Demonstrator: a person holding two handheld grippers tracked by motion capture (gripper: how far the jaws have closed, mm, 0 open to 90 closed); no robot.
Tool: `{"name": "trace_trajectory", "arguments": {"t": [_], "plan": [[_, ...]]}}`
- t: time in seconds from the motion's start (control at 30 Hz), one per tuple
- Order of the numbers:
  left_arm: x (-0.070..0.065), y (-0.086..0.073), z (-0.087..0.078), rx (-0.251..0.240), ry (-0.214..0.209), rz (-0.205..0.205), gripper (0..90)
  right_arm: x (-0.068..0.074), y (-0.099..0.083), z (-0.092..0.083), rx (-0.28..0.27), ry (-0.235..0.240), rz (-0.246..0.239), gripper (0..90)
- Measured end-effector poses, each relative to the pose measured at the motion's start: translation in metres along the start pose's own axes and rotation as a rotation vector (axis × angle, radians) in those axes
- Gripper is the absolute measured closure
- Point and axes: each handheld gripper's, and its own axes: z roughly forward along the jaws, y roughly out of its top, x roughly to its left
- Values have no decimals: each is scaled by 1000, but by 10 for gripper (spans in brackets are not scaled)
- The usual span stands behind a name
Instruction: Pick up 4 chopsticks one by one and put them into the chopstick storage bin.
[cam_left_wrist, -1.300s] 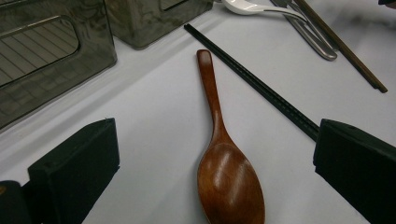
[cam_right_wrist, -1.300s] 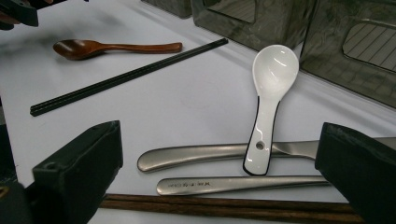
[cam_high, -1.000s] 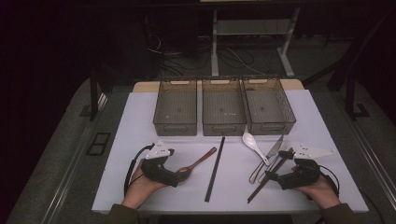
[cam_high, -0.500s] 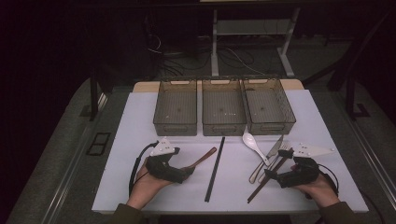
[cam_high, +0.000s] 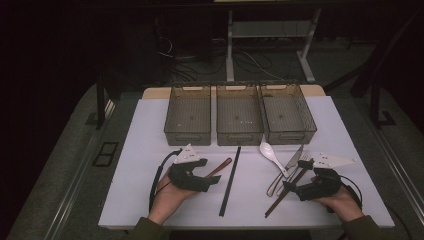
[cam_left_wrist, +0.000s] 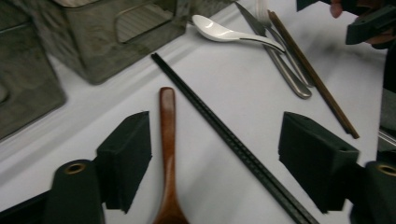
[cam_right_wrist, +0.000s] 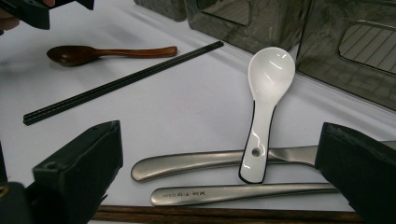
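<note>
My left gripper (cam_high: 214, 181) lies low over the bowl end of a brown wooden spoon (cam_high: 222, 165). In the left gripper view its jaws (cam_left_wrist: 217, 149) have just been closing. They still stand apart, and between them lie the wooden spoon's handle (cam_left_wrist: 167, 135) and a pair of black chopsticks (cam_left_wrist: 219, 130), with neither pad pressing on them. My right gripper (cam_high: 292, 189) rests open at the near right. In the right gripper view its jaws (cam_right_wrist: 224, 158) flank a white ceramic spoon (cam_right_wrist: 266, 88) and two steel handles (cam_right_wrist: 196, 163). A brown chopstick pair (cam_right_wrist: 224, 215) lies just in front of them.
Three empty mesh bins (cam_high: 188, 131) (cam_high: 239, 132) (cam_high: 290, 131) stand in a row at the back of the white table (cam_high: 145, 150). Steel cutlery (cam_high: 287, 167) and brown chopsticks (cam_high: 280, 197) lie beside the white spoon (cam_high: 270, 152). Dark floor surrounds the table.
My left gripper has slid right over the wooden spoon's bowl, and its jaws have narrowed. The right gripper has stayed where it was.
</note>
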Motion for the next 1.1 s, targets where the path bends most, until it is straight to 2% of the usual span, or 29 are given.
{"name": "trace_trajectory", "arguments": {"t": [0.07,0.17,0.43,0.63,0.8,0.97,1.1], "plan": [[-2,1,4,3,-7,-4,279,1,0,0,2,2,0,7],[-4,4,8,23,-32,-14,351,1,0,0,1,-5,0,7],[-10,9,22,42,-35,-25,467,1,0,2,5,-6,1,7],[-13,12,32,54,-25,-36,529,1,0,3,7,-7,-2,7],[-14,15,49,96,-5,-42,575,1,0,4,14,-10,-2,7],[-11,18,62,119,15,-65,608,1,0,4,15,-11,-4,7],[-9,22,71,134,31,-59,619,1,0,4,16,-13,-4,7]]}}
